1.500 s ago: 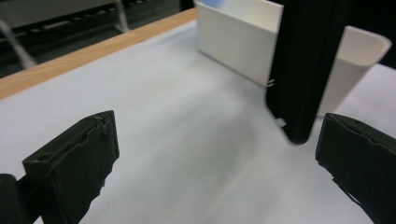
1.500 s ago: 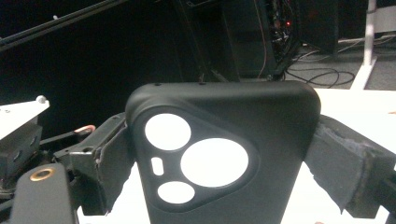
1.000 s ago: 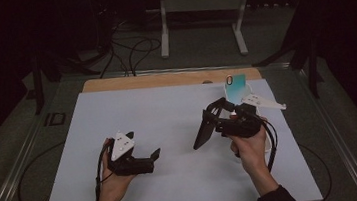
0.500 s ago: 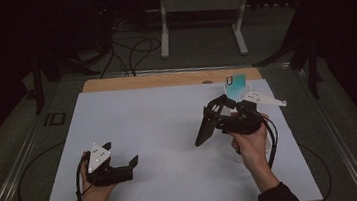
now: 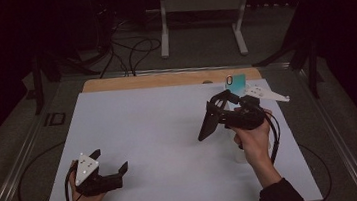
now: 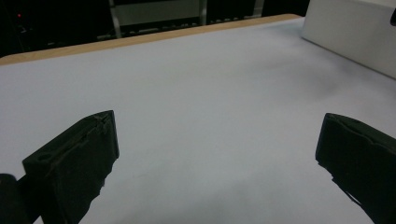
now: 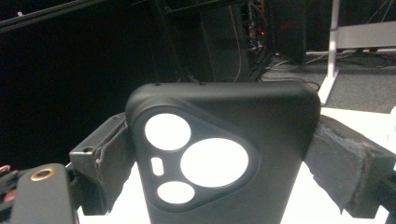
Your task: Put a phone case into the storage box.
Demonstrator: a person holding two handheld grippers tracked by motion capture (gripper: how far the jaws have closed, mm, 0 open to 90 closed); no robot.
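Observation:
My right gripper (image 5: 216, 112) is lifted over the right half of the white mat (image 5: 149, 128) and is shut on a black phone case (image 5: 207, 125). In the right gripper view the case (image 7: 224, 158) stands upright with its camera cut-outs showing, and the pads (image 7: 105, 154) press on its two sides. My left gripper (image 5: 110, 159) sits low at the mat's near left corner, open. In the left gripper view its jaws (image 6: 217, 135) stand wide apart over bare mat with nothing between them.
A teal phone case (image 5: 236, 83) stands at the far right of the mat, behind the right gripper. A white box (image 6: 355, 32) is at the top right of the left gripper view. A wooden table edge (image 5: 164, 79) runs along the far side. Cables lie on the floor beyond.
My left gripper has moved left and back toward the near edge of the mat. The right gripper has kept hold of the black case and has barely shifted.

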